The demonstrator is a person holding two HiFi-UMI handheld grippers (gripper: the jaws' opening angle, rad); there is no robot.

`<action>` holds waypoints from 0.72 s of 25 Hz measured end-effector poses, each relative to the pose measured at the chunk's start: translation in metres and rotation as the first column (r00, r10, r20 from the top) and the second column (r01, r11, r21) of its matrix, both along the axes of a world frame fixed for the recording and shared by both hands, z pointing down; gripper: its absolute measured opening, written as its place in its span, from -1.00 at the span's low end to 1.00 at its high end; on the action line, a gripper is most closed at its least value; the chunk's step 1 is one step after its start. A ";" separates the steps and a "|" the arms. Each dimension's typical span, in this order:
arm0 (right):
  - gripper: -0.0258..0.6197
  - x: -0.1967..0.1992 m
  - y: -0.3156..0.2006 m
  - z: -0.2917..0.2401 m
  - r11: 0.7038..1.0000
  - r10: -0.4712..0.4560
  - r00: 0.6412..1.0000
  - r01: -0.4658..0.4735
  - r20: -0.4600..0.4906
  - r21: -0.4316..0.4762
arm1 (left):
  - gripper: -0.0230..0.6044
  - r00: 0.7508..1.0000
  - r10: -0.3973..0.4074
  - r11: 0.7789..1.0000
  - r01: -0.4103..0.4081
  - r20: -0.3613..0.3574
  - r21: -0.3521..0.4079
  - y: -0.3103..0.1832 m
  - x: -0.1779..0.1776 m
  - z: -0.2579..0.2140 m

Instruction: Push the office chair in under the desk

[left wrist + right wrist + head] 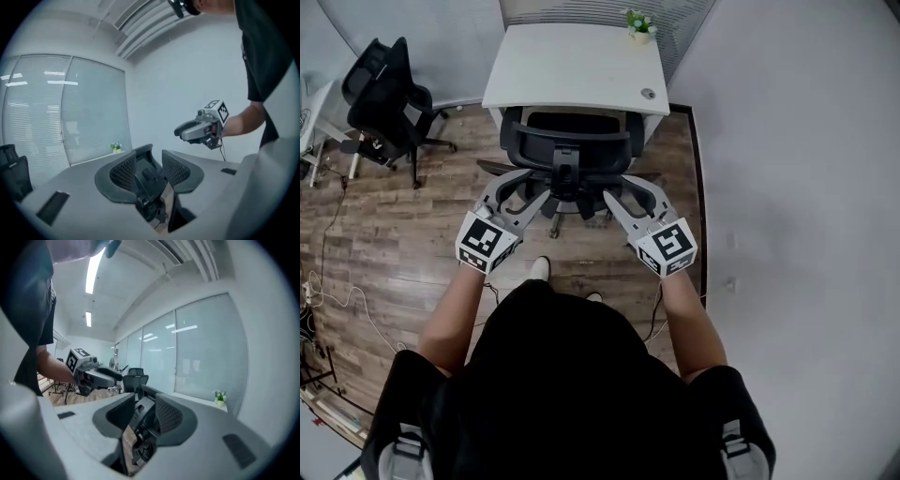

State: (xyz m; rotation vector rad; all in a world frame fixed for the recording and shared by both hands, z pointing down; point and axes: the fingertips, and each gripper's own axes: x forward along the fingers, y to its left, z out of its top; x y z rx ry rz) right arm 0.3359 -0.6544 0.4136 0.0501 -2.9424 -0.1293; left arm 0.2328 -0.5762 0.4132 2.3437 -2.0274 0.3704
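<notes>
A black office chair (567, 141) stands at the front edge of the white desk (572, 66), with its backrest toward me and its seat hidden under the desktop. My left gripper (534, 183) sits just behind the backrest, left of the chair's black spine (565, 178), jaws apart. Right of the spine, my right gripper (623, 192) mirrors it, also open. In the left gripper view the spine (150, 183) shows through the gap of the left gripper (157, 154). The right gripper (146, 401) frames the same spine (140, 427). I see no pad pressing on it.
A small potted plant (639, 23) stands on the desk's far right corner. A second black chair (384, 98) stands at the left by another table. A white wall runs close along the desk's right side. Cables (337, 291) lie on the wood floor at the left.
</notes>
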 end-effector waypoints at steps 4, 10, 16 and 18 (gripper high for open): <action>-0.53 0.013 0.010 -0.043 1.000 -0.003 0.996 0.002 0.092 0.016 | -0.45 1.000 -0.018 0.995 0.019 -0.018 0.093 0.005 0.024 -0.037; -0.62 0.026 0.011 -0.080 0.999 -0.012 0.989 0.007 0.146 0.035 | -0.64 0.996 -0.067 0.978 0.077 -0.057 0.191 0.007 0.047 -0.074; -0.84 0.025 0.016 -0.095 0.998 -0.032 0.984 0.023 0.175 0.056 | -0.94 0.995 -0.090 0.970 0.099 -0.050 0.223 0.002 0.053 -0.094; -0.91 0.023 0.018 -0.100 0.998 -0.028 0.982 0.017 0.186 0.061 | -0.94 0.996 -0.082 0.971 0.091 -0.047 0.223 0.001 0.051 -0.095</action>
